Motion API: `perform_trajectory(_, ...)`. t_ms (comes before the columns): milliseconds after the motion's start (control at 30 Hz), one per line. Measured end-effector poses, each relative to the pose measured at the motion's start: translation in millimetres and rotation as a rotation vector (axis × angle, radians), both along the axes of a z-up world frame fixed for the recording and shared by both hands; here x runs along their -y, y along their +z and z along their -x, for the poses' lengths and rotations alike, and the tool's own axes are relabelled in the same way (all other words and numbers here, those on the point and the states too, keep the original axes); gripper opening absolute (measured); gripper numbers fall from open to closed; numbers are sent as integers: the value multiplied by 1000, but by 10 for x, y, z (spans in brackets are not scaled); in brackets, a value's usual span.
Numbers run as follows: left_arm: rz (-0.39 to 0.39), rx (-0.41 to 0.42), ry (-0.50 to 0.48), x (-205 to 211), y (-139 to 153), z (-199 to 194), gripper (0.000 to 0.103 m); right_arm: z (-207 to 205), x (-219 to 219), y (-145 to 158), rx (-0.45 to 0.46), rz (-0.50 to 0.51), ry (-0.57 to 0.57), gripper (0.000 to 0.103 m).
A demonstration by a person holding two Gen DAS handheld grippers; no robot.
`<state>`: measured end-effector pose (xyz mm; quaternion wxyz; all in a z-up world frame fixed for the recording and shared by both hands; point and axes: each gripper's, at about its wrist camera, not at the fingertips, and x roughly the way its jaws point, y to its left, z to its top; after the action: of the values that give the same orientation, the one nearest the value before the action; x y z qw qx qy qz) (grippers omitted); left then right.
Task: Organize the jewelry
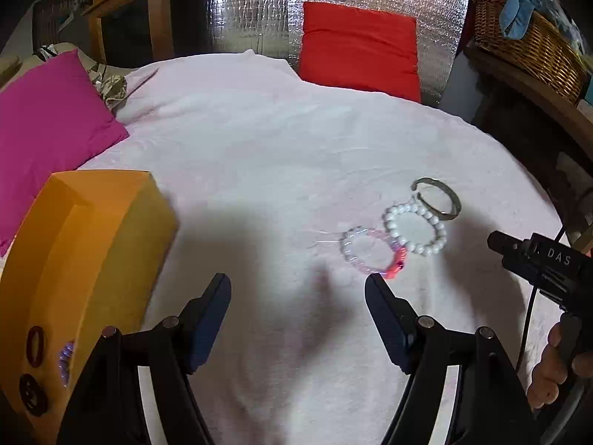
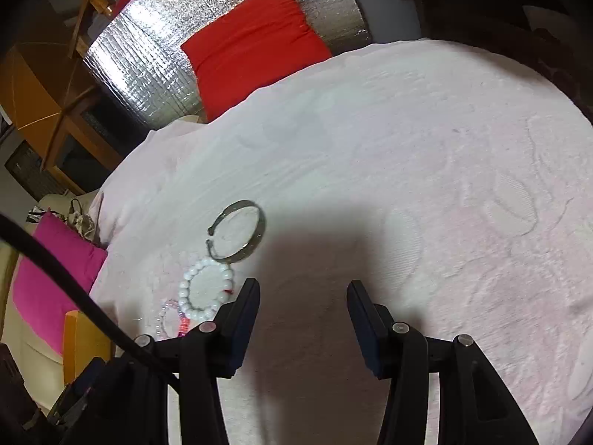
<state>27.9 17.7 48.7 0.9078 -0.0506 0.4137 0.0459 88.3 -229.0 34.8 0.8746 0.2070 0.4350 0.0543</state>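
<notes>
Left gripper (image 1: 298, 283): jaws apart, nothing between them; hovers over the white cloth (image 1: 259, 155), angled down; its right fingertip (image 1: 374, 282) sits just near of the pink bracelet's red bead
Right gripper (image 2: 302, 287): jaws apart, nothing between them; over bare cloth, right of the jewelry; its body shows at the right edge of the left view, a hand (image 1: 556, 367) wrapped round the handle
Metal bangle (image 1: 437, 198): open cuff, lying flat; farthest of the three pieces; touching the white bead bracelet
White bead bracelet (image 1: 415, 228): flat on the cloth, between bangle and pink bracelet; touching both, as far as can be told
Pink bracelet (image 1: 370, 250): clear and pink beads, one red bead on the near side; nearest piece to the left gripper
Orange box (image 1: 89, 259): left of the left gripper, on the cloth; dark rings (image 1: 35, 345) on its near face
Cushions: magenta cushion (image 1: 48, 122) far left; red cushion (image 1: 357, 46) at the far edge, against silver foil sheeting (image 1: 252, 7)
Wicker basket (image 1: 533, 44): far right, off the cloth; blue fabric inside
</notes>
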Motion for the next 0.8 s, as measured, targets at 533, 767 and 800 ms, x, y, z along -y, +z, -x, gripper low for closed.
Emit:
perform_trajectory(533,11,-18,-27,41,-17,10,75,2,-99,-8,-4,11,7,53)
perform_trajectory(767,-9,-44,-47,86,-90,-23,75,-16,-19,3,-5,12,-3,53)
perform_trajectory(800,-8,-50,-45,75,-104,-36,75,-34,-9,6,-4,15,-5,53)
